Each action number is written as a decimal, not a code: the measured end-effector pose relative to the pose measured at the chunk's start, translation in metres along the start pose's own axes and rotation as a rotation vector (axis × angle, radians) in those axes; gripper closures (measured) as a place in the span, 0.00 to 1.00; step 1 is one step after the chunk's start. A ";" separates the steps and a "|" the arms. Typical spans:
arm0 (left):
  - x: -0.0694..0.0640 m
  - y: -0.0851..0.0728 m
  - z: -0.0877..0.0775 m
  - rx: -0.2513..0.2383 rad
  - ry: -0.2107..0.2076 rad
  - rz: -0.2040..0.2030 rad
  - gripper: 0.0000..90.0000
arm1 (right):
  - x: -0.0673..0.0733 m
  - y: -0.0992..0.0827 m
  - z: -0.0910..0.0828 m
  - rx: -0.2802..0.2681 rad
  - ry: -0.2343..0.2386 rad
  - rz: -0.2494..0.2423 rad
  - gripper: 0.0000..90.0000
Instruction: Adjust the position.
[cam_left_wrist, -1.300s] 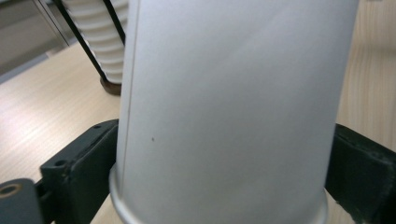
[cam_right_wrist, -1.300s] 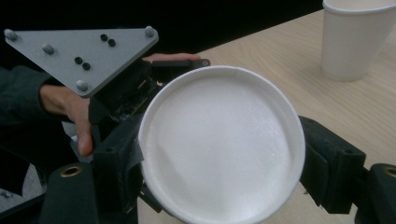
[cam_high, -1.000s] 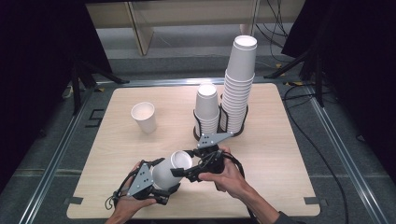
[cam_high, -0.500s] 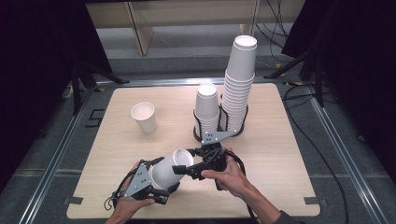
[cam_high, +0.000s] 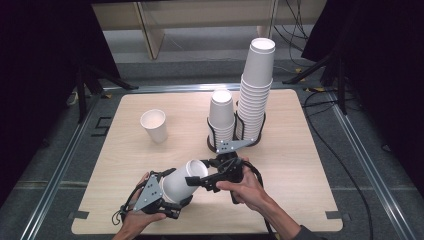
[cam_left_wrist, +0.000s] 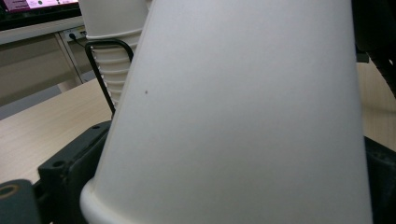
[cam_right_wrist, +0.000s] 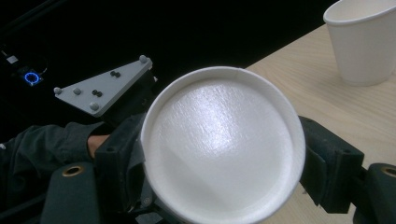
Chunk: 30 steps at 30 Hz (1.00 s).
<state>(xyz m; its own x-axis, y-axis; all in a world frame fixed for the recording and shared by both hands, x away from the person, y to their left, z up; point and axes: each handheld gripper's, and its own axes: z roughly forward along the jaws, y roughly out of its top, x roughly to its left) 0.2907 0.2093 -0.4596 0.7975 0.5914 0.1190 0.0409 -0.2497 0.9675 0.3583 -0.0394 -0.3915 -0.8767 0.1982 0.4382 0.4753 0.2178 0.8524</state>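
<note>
A white paper cup (cam_high: 181, 180) lies on its side just above the table's front edge, held between both grippers. My left gripper (cam_high: 172, 192) grips its body from the left; in the left gripper view the cup wall (cam_left_wrist: 233, 116) sits between the black jaws, which have just been opening slightly with the cup still between them. My right gripper (cam_high: 207, 177) meets the cup's other end from the right. In the right gripper view that round end (cam_right_wrist: 224, 144) sits tight between the two jaws of the right gripper (cam_right_wrist: 222, 163).
A single paper cup (cam_high: 154, 125) stands upright at the table's left middle. A black wire holder (cam_high: 212, 136) behind the grippers carries a short cup stack (cam_high: 221, 112) and a tall one (cam_high: 256, 95). The wooden table (cam_high: 300, 150) has metal rails along its sides.
</note>
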 end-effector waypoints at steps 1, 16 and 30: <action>0.000 0.000 0.000 0.000 -0.001 -0.002 0.04 | 0.000 0.000 0.000 0.000 0.003 0.002 0.29; 0.003 0.004 -0.002 0.047 -0.020 0.029 0.12 | -0.005 0.000 -0.002 0.025 -0.003 0.001 0.26; -0.002 0.006 0.001 0.219 -0.068 0.147 0.16 | 0.011 0.014 -0.015 0.221 -0.149 -0.286 0.18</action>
<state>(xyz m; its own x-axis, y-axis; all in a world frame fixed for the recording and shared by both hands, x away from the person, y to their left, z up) 0.2898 0.2060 -0.4545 0.8426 0.4857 0.2327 0.0444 -0.4932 0.8688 0.3542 -0.0485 -0.3703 -0.9636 0.2326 0.1321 0.2321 0.4817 0.8451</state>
